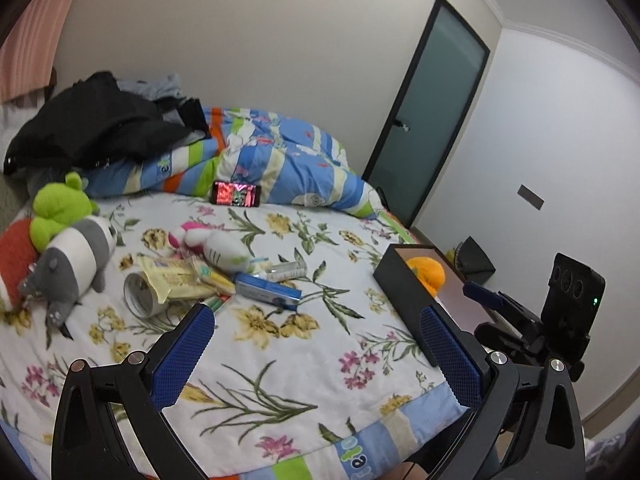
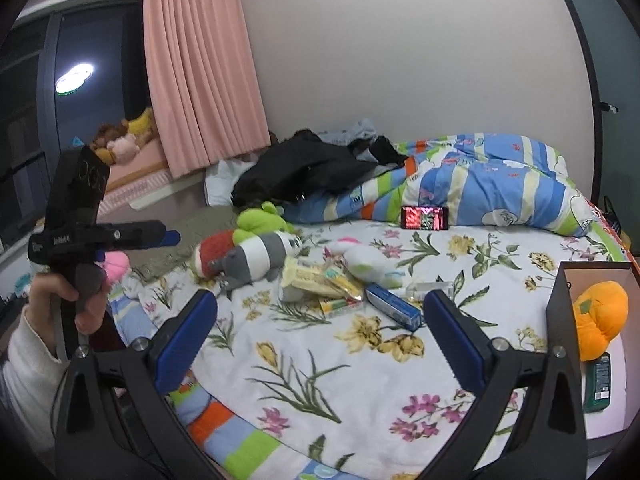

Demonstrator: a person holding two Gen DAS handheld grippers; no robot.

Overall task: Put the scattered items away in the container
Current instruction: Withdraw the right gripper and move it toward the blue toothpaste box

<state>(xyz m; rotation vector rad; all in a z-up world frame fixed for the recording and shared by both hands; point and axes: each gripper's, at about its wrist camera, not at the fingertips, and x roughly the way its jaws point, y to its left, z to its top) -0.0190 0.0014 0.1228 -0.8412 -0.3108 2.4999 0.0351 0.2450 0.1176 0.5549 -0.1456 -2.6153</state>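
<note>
A black box (image 1: 404, 296) sits on the bed's right side and holds an orange plush (image 1: 428, 272). In the right wrist view the box (image 2: 560, 300) also holds a green packet (image 2: 597, 382) under the orange plush (image 2: 598, 316). Scattered items lie mid-bed: a blue carton (image 1: 268, 290), yellow packets (image 1: 180, 276), a rolled tube (image 1: 138, 294), a white plush (image 1: 224, 250) and a grey striped plush (image 1: 72, 264). My left gripper (image 1: 316, 336) is open and empty above the bedspread. My right gripper (image 2: 320, 320) is open and empty, short of the blue carton (image 2: 394, 306).
A striped duvet (image 1: 280, 160) and black clothes (image 1: 92, 124) are piled at the bed's far side, with a phone (image 1: 236, 194) leaning on the duvet. A green plush (image 1: 60, 208) lies left. A door (image 1: 432, 108) stands behind.
</note>
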